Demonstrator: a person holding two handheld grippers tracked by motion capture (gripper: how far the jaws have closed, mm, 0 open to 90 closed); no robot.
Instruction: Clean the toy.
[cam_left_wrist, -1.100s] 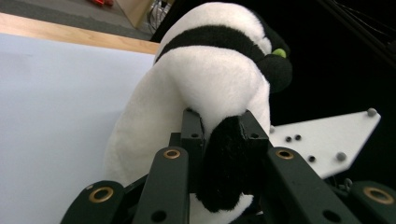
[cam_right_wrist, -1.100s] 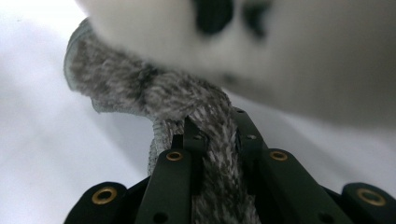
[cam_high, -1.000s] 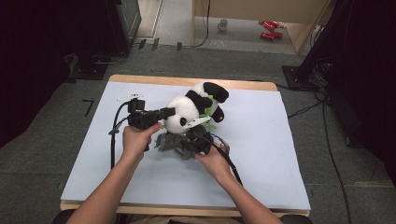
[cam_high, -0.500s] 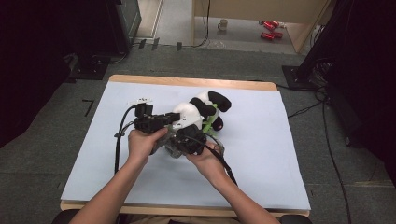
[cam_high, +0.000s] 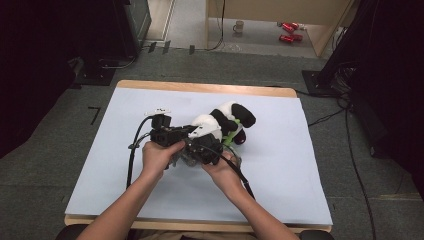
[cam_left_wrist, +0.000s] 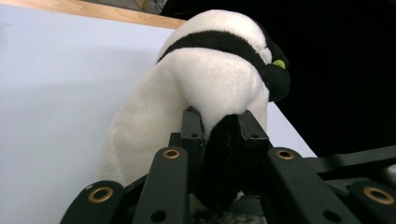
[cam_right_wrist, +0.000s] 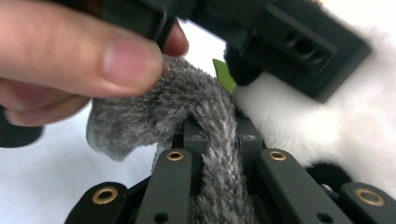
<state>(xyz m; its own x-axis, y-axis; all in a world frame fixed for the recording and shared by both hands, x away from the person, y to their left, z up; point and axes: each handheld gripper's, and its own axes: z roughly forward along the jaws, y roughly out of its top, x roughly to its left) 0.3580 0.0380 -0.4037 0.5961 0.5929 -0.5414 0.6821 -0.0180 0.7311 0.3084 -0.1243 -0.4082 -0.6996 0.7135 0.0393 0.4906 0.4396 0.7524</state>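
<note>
Gripping one panda (cam_high: 220, 122), one grey toy (cam_right_wrist: 196, 107), two claws.

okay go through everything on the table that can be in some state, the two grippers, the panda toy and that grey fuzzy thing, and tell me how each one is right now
left gripper: shut on a black part of the panda.
right gripper: shut on the grey plush piece.
panda plush: lying on the table, pinched at its near end.
grey plush piece: bent over between the right jaws, beside the panda.
mug: upright on the floor beyond the table.
</note>
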